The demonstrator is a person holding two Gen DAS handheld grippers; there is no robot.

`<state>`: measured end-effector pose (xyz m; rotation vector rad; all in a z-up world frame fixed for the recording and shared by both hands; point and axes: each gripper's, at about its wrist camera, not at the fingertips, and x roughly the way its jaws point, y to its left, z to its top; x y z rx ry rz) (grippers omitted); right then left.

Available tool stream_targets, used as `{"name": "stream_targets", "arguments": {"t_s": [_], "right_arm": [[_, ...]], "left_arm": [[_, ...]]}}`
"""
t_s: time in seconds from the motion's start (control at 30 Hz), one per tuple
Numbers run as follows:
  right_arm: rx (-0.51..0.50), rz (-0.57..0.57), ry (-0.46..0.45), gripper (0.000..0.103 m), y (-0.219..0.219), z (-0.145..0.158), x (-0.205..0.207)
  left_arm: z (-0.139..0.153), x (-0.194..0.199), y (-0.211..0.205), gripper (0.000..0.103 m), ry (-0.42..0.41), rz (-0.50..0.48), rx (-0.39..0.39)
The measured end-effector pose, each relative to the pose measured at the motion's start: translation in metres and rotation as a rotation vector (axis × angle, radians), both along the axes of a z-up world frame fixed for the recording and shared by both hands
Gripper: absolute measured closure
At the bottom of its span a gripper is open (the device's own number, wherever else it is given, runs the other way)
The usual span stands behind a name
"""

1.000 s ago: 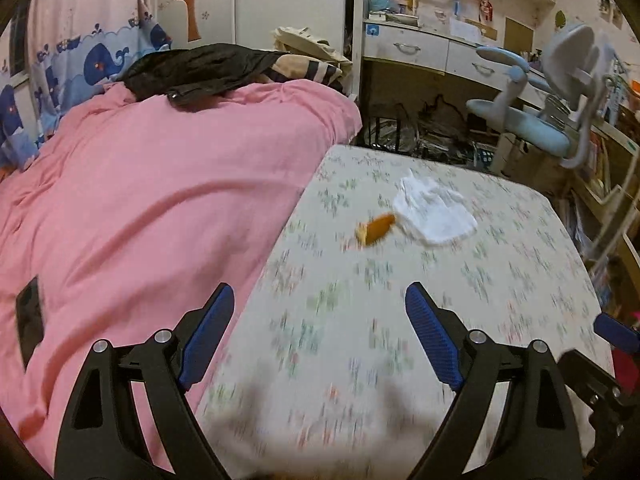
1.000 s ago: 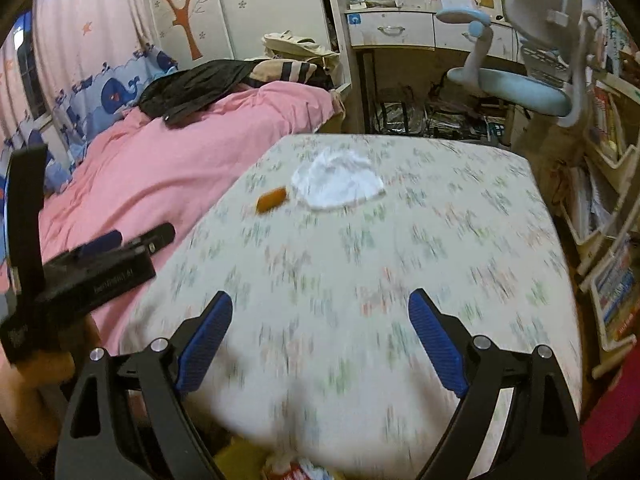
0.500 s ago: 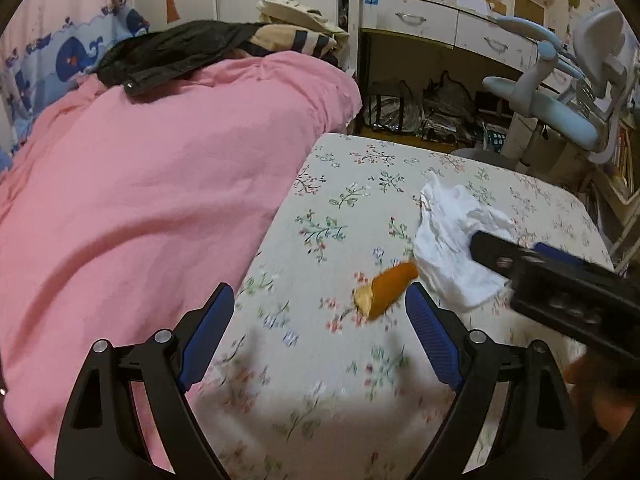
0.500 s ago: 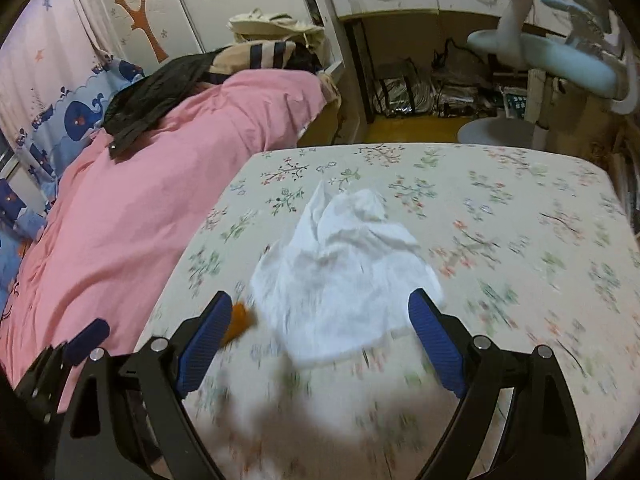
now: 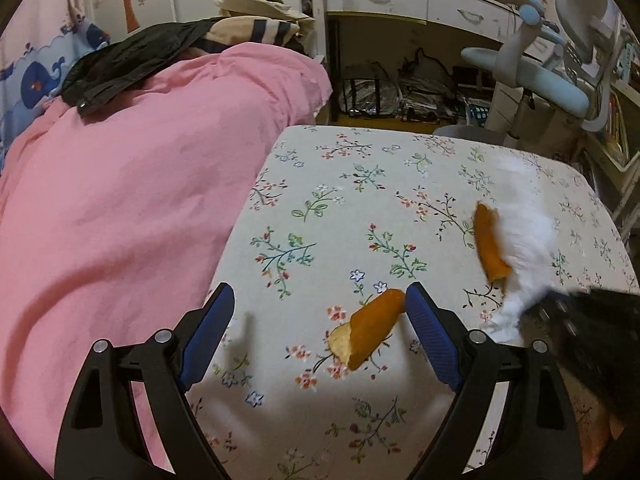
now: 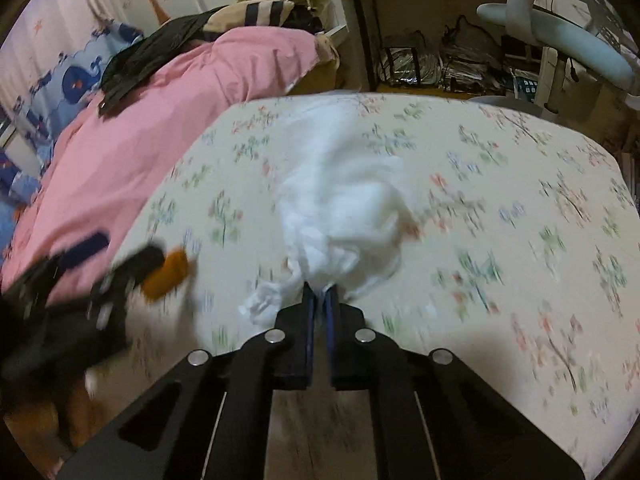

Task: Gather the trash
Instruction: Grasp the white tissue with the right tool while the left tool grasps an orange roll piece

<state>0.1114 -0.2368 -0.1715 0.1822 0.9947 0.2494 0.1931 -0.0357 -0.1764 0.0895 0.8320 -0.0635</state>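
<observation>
Between the closed jaws of the right gripper (image 6: pixel 319 295), the near edge of the white tissue (image 6: pixel 344 216) is being pinched, gathering it for removal from the middle of the floral tabletop (image 5: pixel 340 184). Nearer the tabletop's front edge, the left gripper (image 5: pixel 316 320) is standing spread around the orange peel (image 5: pixel 370 330), evidently lining up a grasp; a second peel (image 5: pixel 490 246) is lying against the tissue.

A cream tablecloth (image 5: pixel 360 184) printed with small sprigs of red, blue and green flowers lies beside a plain pink bedspread (image 5: pixel 132 184). On the cloth are two orange peel pieces (image 5: pixel 374 328) with pale undersides and a white crumpled tissue (image 6: pixel 344 208). The grippers are black with blue finger pads (image 5: pixel 430 336). Behind hangs a blue whale-print curtain (image 5: pixel 36 80); a black garment (image 5: pixel 128 64) tops the bed.
</observation>
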Motion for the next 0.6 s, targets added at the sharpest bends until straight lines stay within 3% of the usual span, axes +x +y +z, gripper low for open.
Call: {"name": "stream_targets", "arguments": {"t_s": [0.17,0.27,0.33,0.37,0.4,0.47,0.6], "right_arm": [[0.02,0.044,0.042,0.1,-0.006,0.006,-0.032],[0.03,0.09,0.081,0.1,-0.008,0.011,-0.048],[0.025,0.1,0.092,0.099,-0.011,0.015,-0.059],[0.043,0.103,0.098,0.099,-0.012,0.017,-0.063],[0.06,0.096,0.092,0.097,-0.014,0.019,-0.065],[0.068,0.076,0.067,0.091,-0.017,0.023,-0.063],[0.062,0.031,0.018,0.055,-0.015,0.023,-0.055]], "left_arm": [[-0.008,0.01,-0.007,0.023,0.018,-0.031,0.005],[-0.01,0.014,-0.007,0.041,0.043,-0.066,-0.049],[-0.013,0.015,-0.008,0.056,0.06,-0.084,-0.068],[-0.017,0.017,-0.009,0.069,0.079,-0.088,-0.067],[-0.018,0.016,-0.008,0.074,0.084,-0.088,-0.067],[-0.019,0.015,-0.006,0.084,0.085,-0.088,-0.089],[-0.019,0.017,0.003,0.086,0.098,-0.094,-0.146]]}}
